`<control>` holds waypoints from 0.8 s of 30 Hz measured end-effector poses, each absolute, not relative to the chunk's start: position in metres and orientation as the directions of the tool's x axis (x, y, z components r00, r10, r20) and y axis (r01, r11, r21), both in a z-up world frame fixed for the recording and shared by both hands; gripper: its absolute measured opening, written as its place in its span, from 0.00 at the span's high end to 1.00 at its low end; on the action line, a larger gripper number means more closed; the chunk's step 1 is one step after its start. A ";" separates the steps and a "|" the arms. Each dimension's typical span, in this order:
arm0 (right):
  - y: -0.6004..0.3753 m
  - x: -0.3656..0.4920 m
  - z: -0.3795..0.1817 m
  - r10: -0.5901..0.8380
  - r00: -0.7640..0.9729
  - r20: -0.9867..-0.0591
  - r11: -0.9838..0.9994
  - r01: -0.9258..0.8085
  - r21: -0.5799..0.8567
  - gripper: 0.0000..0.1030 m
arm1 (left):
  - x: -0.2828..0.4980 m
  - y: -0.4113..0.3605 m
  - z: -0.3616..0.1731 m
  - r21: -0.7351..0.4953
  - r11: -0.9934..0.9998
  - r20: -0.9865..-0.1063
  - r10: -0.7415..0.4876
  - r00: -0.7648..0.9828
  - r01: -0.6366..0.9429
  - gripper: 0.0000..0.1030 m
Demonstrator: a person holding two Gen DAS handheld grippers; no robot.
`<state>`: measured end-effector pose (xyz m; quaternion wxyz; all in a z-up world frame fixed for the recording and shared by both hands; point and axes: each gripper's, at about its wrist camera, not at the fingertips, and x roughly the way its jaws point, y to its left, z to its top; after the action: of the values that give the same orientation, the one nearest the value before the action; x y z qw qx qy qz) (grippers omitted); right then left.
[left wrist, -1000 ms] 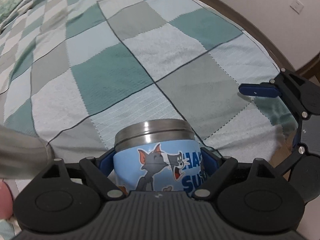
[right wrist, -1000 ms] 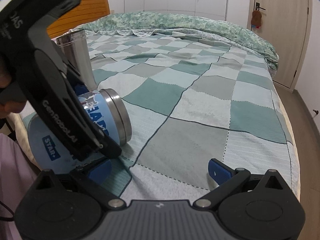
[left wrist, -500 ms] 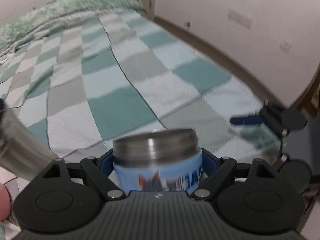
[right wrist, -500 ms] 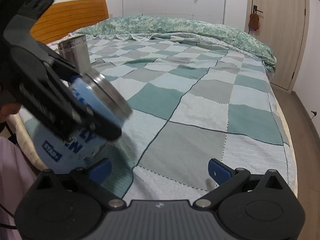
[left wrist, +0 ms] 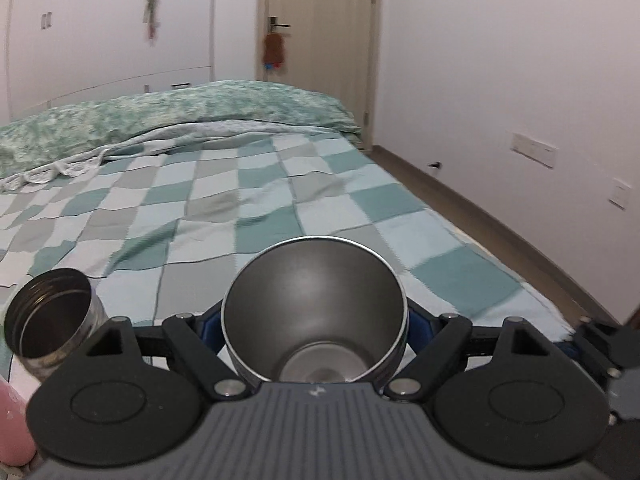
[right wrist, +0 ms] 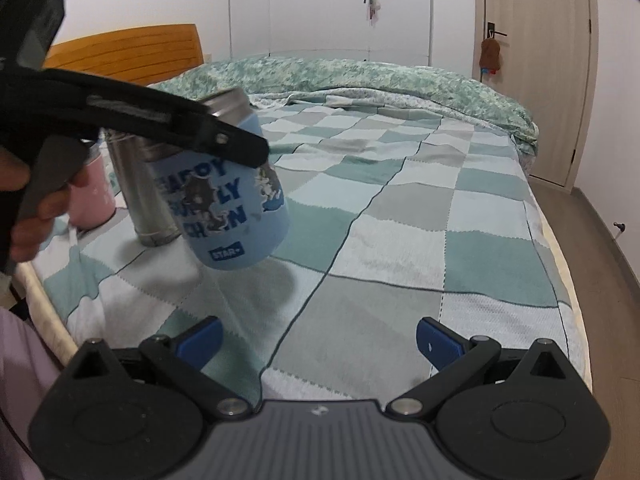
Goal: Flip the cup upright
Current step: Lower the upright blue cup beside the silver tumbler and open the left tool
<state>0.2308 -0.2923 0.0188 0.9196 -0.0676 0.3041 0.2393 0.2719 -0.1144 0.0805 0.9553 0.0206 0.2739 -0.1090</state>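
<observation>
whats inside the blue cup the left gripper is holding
Nothing shows inside the blue cup: the left wrist view looks into its mouth and sees only bare steel walls and floor. The nearest strip of the floor is hidden behind the left gripper body.

Right of the steel tumbler, you have open checked blanket to pass over. A pink container crowds its left, and the held blue cup hangs just beside it.
</observation>
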 end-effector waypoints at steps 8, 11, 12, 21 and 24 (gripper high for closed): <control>-0.283 0.242 0.017 0.371 0.729 -0.576 0.890 -0.456 -0.004 0.00 | 0.299 -0.112 0.049 0.005 0.986 -0.539 -0.136 0.831 0.165 0.17; -0.280 0.244 0.016 0.367 0.733 -0.573 0.891 -0.453 -0.008 0.00 | 0.297 -0.109 0.049 0.012 0.983 -0.548 -0.144 0.824 0.181 0.16; -0.280 0.245 0.015 0.366 0.734 -0.572 0.892 -0.452 -0.009 0.00 | 0.296 -0.109 0.049 0.016 0.982 -0.550 -0.147 0.822 0.186 0.12; -0.275 0.240 0.019 0.344 0.751 -0.563 0.906 -0.423 -0.012 0.00 | 0.266 -0.108 0.064 0.073 0.979 -0.491 -0.130 0.861 0.190 0.00; -0.274 0.231 0.025 0.337 0.762 -0.554 0.911 -0.413 -0.013 0.00 | 0.251 -0.102 0.072 0.072 0.980 -0.464 -0.133 0.876 0.187 0.00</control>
<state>0.2308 -0.2740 0.0248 0.9361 -0.0669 0.2813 0.2002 0.2508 -0.1020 0.0725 0.9667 0.0576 0.2352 -0.0828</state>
